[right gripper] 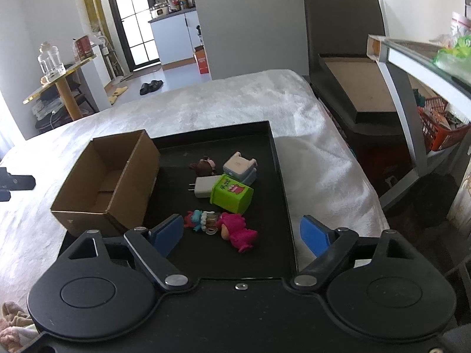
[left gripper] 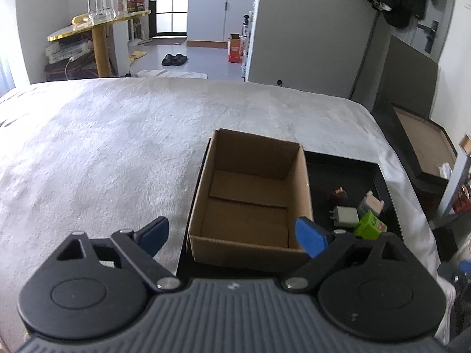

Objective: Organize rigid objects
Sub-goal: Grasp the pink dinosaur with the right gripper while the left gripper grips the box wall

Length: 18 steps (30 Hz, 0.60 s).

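Note:
An open, empty cardboard box (left gripper: 250, 200) (right gripper: 106, 182) stands on the left part of a black tray (right gripper: 279, 194) (left gripper: 353, 176) on a white blanket. On the tray right of the box lie a green cube (right gripper: 231, 193) (left gripper: 369, 225), a white plug charger (right gripper: 203, 186) (left gripper: 347, 216), a pale blue-grey device (right gripper: 240, 167) (left gripper: 371, 203), a small brown figure (right gripper: 203, 166) (left gripper: 340, 194) and a pink doll (right gripper: 232, 229) with a teal-haired toy (right gripper: 197, 219). My left gripper (left gripper: 232, 235) is open at the box's near edge. My right gripper (right gripper: 241, 232) is open, straddling the pink doll from just above.
The white blanket (left gripper: 117, 147) covers the bed around the tray. A dark open case (right gripper: 359, 94) stands past the bed's right edge, next to a shelf with an orange basket (right gripper: 438, 129). A yellow side table with jars (left gripper: 100, 20) stands far left.

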Tool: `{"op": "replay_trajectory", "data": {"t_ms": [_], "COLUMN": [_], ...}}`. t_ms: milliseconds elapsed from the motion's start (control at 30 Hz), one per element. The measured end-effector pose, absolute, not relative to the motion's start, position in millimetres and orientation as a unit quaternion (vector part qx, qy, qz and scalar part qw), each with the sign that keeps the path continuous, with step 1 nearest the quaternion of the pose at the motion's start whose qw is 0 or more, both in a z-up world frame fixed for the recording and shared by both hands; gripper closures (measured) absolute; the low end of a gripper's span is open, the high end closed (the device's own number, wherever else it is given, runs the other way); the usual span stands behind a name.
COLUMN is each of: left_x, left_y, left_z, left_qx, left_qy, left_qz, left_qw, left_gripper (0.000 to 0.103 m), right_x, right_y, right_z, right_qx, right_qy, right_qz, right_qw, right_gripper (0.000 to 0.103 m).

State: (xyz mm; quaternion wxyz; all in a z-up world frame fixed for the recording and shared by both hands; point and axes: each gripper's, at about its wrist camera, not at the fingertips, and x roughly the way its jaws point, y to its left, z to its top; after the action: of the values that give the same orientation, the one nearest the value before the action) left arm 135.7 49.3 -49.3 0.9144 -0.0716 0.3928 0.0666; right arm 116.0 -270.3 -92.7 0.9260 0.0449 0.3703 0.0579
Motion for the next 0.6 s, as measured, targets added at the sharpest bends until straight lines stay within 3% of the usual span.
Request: {"op": "replay_trajectory", "data": {"t_ms": [233,600], "left_x": [165,173], "left_y": [61,79], "left_z": [-62,-96], "left_qx": [-0.075,-0.099], "left_qy": [0.415,0.438], "left_qz": [0.080,0.084], "left_qw": [0.903,0.889], "left_gripper": [0.015,0.016], "right_x": [134,156], "right_y": [-275,-279], "right_z": [-110,-139], "right_qx": [0.046,0.045], "right_qy": [0.383,0.406], "right_qz": [0.052,0.045], "right_qw": [0.921,0.911], "right_gripper": [0.020,0.026]}}
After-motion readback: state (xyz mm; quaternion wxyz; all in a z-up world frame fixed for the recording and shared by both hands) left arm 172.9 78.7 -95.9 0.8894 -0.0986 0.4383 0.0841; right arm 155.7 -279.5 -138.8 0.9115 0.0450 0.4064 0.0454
